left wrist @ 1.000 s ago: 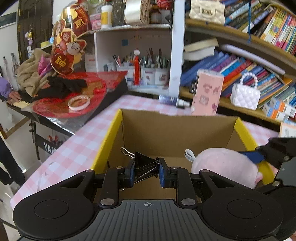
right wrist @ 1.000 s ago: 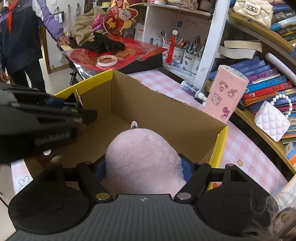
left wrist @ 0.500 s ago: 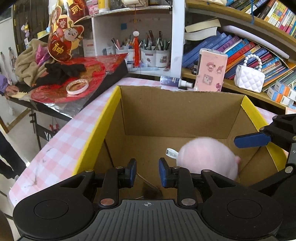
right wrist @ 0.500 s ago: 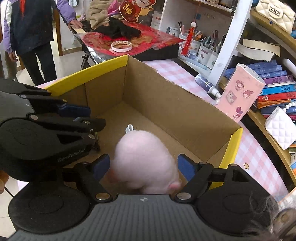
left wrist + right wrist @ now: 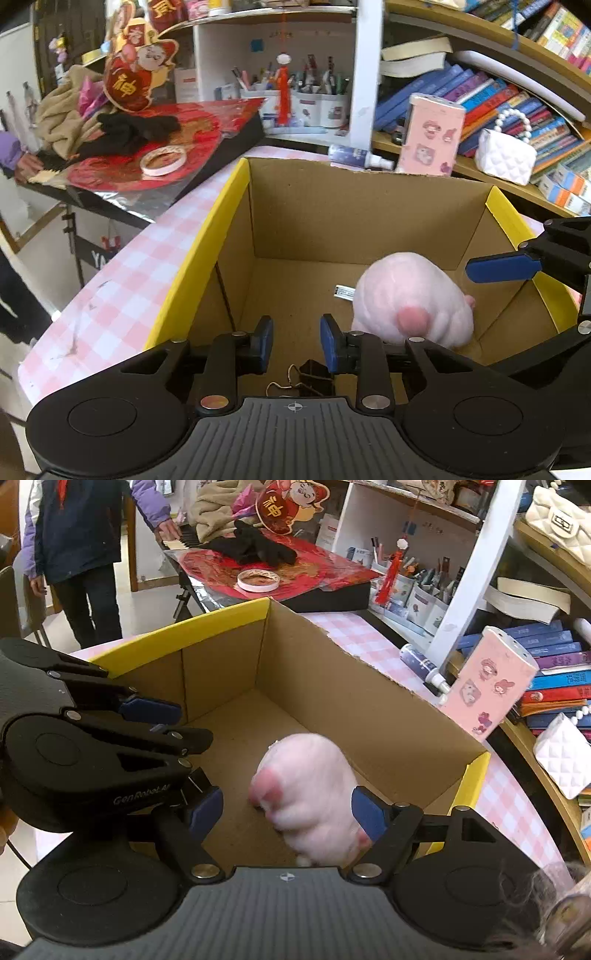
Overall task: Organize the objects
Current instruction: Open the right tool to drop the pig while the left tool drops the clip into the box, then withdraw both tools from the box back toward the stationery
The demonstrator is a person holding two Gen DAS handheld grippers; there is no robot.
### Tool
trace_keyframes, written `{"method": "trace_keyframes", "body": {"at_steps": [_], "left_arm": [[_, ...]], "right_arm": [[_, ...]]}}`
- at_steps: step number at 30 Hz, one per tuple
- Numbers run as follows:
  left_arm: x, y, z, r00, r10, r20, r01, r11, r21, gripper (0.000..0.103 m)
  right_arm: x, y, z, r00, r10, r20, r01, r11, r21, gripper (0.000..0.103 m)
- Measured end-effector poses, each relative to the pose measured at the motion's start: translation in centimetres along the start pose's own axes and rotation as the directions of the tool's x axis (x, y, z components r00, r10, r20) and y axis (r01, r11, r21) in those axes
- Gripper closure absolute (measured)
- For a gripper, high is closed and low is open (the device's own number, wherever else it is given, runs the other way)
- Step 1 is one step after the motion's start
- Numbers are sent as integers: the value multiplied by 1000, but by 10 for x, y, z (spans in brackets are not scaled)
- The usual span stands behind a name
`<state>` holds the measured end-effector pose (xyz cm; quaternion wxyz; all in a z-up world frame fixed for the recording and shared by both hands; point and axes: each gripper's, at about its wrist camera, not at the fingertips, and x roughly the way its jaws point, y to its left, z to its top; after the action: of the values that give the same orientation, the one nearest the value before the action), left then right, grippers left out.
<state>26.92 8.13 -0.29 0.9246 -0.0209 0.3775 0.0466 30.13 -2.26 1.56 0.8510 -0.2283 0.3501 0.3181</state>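
Observation:
An open cardboard box (image 5: 369,206) with yellow flaps stands on the pink checked table; it also shows in the right wrist view (image 5: 362,701). A pink plush toy (image 5: 410,299) lies on the box floor at the right; in the right wrist view the plush toy (image 5: 310,797) lies below my open, empty right gripper (image 5: 287,814). A black binder clip (image 5: 310,380) lies on the box floor under my left gripper (image 5: 295,343), which is open and empty above the box.
A pink carton (image 5: 428,136), a spray bottle (image 5: 354,157) and a white purse (image 5: 506,157) stand behind the box by bookshelves. A tape roll (image 5: 162,160) lies on a red sheet at the left. A person (image 5: 74,535) stands at the far left.
My left gripper opened and dropped the binder clip into the box. My right gripper opened and dropped the plush toy onto the box floor. Both grippers rose slightly.

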Motion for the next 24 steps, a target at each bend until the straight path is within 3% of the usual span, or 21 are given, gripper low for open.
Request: {"method": "trace_keyframes", "body": {"at_steps": [7, 11, 13, 15, 17, 24], "left_arm": [[-1, 12, 0, 1000, 25, -6, -25, 999, -40, 74], [-11, 17, 3, 1000, -18, 10, 19, 998, -67, 67], [-24, 17, 3, 998, -48, 49, 51, 996, -70, 45], [-42, 18, 3, 994, -31, 106, 40, 996, -81, 21], [-62, 20, 2, 983, -16, 181, 31, 996, -80, 18], [-125, 37, -19, 950, 4, 314, 27, 995, -92, 14]], "right_arm": [[9, 6, 12, 999, 34, 12, -34, 998, -50, 26], [6, 8, 12, 999, -33, 20, 34, 999, -31, 17], [0, 14, 12, 995, -84, 50, 86, 995, -54, 15], [-9, 17, 13, 993, -102, 66, 107, 992, -67, 15], [-25, 19, 14, 990, -107, 97, 112, 993, -49, 11], [-85, 35, -7, 966, -172, 194, 154, 982, 106, 10]]}}
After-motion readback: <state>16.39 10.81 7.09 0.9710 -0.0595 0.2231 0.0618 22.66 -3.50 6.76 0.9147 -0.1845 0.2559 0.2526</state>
